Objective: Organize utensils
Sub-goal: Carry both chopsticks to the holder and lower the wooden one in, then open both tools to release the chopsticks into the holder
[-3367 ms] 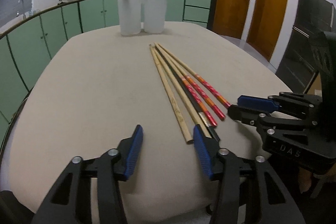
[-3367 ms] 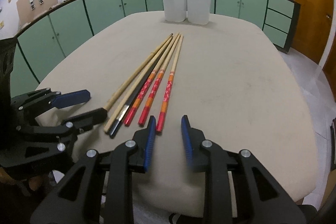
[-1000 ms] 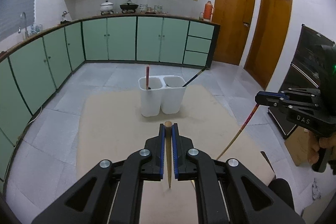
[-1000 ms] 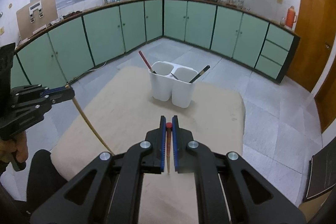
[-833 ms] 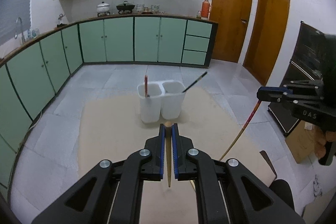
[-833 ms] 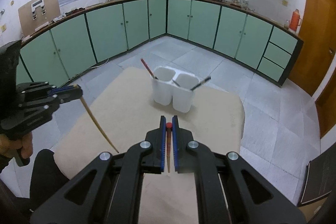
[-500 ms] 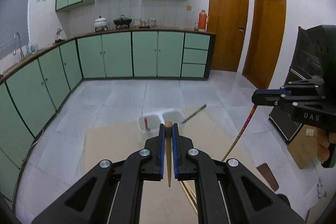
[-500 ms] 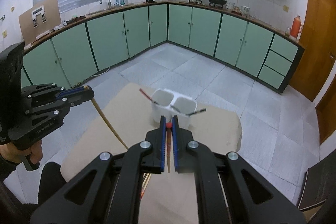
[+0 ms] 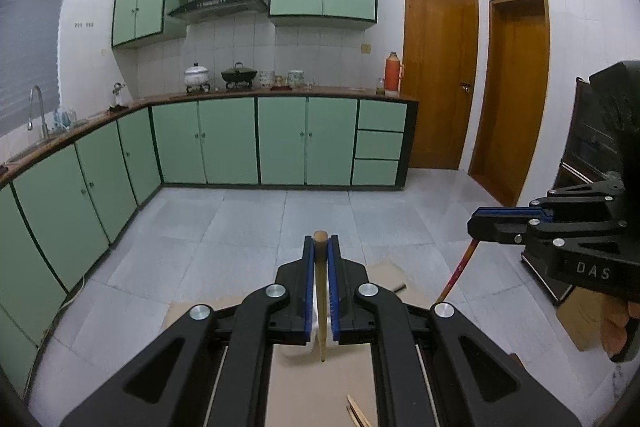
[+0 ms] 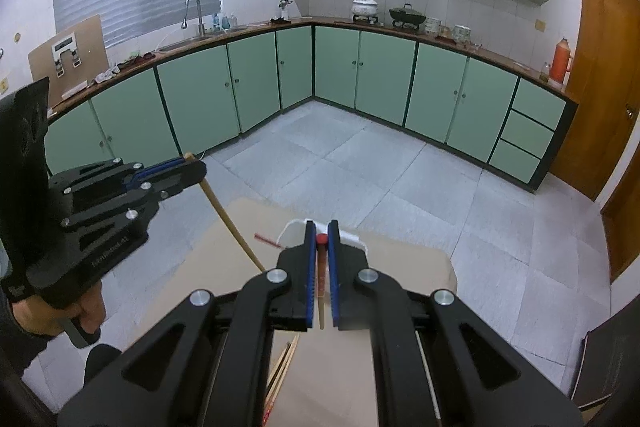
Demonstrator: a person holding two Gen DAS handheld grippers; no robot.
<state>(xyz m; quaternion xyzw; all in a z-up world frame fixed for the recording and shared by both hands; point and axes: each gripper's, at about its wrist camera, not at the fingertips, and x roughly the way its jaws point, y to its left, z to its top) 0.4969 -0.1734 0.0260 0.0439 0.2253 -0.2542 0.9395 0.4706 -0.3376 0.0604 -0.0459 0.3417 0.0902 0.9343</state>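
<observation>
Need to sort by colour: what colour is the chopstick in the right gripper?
Red at its top end, seen best in the right wrist view: red chopstick clamped in the right gripper.

Each camera rides just behind its own gripper, looking forward along the two fingers and tilted down from high over the beige table; the left view faces the stove wall with the two wooden doors on its right; the right view faces the corner of the green cabinets and the sink under the window. Both share the cabinet run, the grey floor and the table's far end; each catches the other gripper at its edge, the right gripper at the left view's right side, the left gripper at the right view's left side.
</observation>
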